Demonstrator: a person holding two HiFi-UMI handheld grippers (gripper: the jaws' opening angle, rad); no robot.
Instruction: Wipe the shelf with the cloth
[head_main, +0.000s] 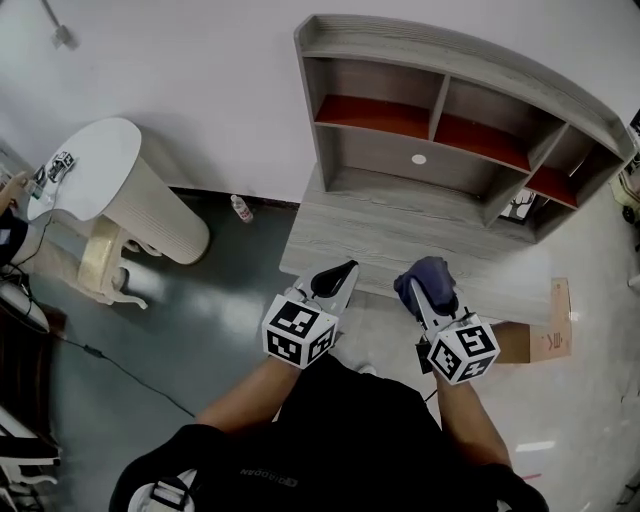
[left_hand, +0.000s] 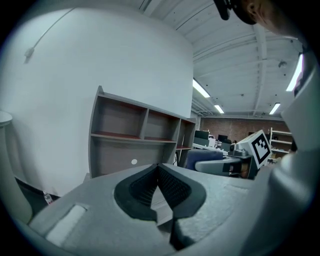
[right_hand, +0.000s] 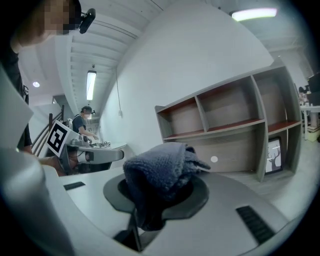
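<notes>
Both wait just short of the shelf (head_main: 420, 165): the right gripper (head_main: 418, 290) pinches the bunched cloth (head_main: 431, 272) ready for wiping, while the left gripper (head_main: 346, 269) is closed and empty.

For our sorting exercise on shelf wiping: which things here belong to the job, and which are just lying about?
Job: cloth, held in the right gripper; shelf.
Lying about: white table; bottle; cardboard box.

The shelf (head_main: 385, 152) is grey wood-grain outside and partly red-orange inside; the cloth (head_main: 424, 275) is dusky blue.
</notes>
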